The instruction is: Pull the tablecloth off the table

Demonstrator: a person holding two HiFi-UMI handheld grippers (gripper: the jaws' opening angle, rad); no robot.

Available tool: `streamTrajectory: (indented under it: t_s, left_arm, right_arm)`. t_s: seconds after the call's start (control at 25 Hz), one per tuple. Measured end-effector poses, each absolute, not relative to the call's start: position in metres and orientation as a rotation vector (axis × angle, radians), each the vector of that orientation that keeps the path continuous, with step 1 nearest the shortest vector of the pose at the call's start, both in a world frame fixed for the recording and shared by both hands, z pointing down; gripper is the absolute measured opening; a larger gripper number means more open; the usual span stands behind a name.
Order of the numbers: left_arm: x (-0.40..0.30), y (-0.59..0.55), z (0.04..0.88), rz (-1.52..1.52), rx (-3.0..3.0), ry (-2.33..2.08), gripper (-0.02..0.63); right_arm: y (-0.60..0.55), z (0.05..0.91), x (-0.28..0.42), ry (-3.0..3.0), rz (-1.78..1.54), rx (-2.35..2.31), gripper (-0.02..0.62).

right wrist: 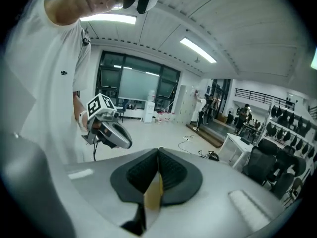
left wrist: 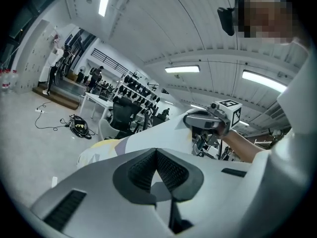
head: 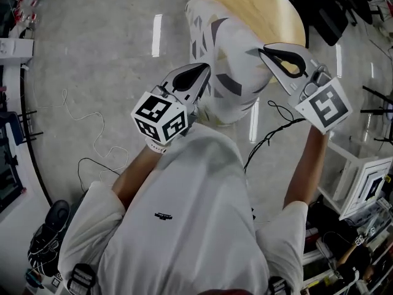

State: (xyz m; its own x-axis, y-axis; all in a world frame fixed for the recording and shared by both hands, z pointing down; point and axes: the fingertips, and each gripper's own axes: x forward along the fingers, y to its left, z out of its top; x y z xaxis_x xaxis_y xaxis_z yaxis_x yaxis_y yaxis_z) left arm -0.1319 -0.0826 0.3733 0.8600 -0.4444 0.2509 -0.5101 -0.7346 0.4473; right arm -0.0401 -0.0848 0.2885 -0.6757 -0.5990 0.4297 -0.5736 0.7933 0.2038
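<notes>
Pale grey polished floor (head: pixel 92 54) filled most of the head view, with a round pale wooden table (head: pixel 264 5) at the upper middle of the frame. 1 white tablecloth with grey and yellow shapes (head: pixel 236 72) hung bunched from the table's near edge down toward the centre, lifted between 2 grippers. At centre left, the left gripper (head: pixel 202 71) was clenched on one edge of the tablecloth; in its own view the pads met with pale cloth (left wrist: pixel 158 133) running off toward the upper right. At the upper right, the right gripper (head: pixel 267 51) was likewise clenched on the cloth, a yellowish sliver (right wrist: pixel 154 192) pinched between its pads. Black cable (head: pixel 270 134) lay on the floor at centre right
</notes>
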Motion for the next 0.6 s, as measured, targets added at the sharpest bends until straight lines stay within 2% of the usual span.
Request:
streamTrajectory:
  t_s: [0.24,0.6]
  left_arm:
    - [-0.144,-0.079,0.37,0.168,2.525,-0.694,0.008]
    - [-0.133,-0.084,0.35,0.114,2.56,-0.627,0.008]
  right_arm:
    - [-0.061,0.278,-0.024,-2.292,-0.156,0.729,0.012]
    - [0.019,0.306,-0.064,-2.228,-0.096,0.587,0.012]
